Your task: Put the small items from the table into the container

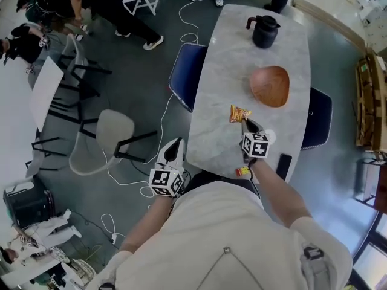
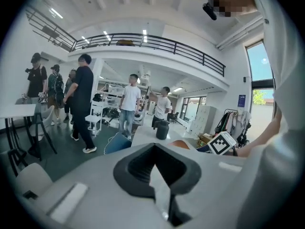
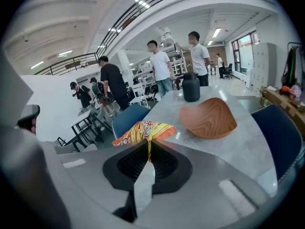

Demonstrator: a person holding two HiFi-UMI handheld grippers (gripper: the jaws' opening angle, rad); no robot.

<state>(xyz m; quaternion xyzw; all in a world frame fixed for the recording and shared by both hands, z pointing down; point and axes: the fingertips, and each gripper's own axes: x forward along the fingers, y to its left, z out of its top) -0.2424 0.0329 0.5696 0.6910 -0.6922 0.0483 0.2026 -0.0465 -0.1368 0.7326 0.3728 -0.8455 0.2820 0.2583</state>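
Holds the left gripper (image 1: 177, 144) nearest, off the near-left corner of the table (image 1: 224, 71), jaws pressed together on nothing. Shows a small yellow-and-red item (image 1: 243, 171) at the near table edge, with a black phone (image 1: 283, 165) just to its right. Clamps the right gripper (image 1: 246, 124) tight on one edge of a yellow-and-orange snack packet (image 1: 239, 113), over the marble and short of the wooden bowl (image 1: 270, 86). Ends farthest with a black jug (image 1: 265, 31).
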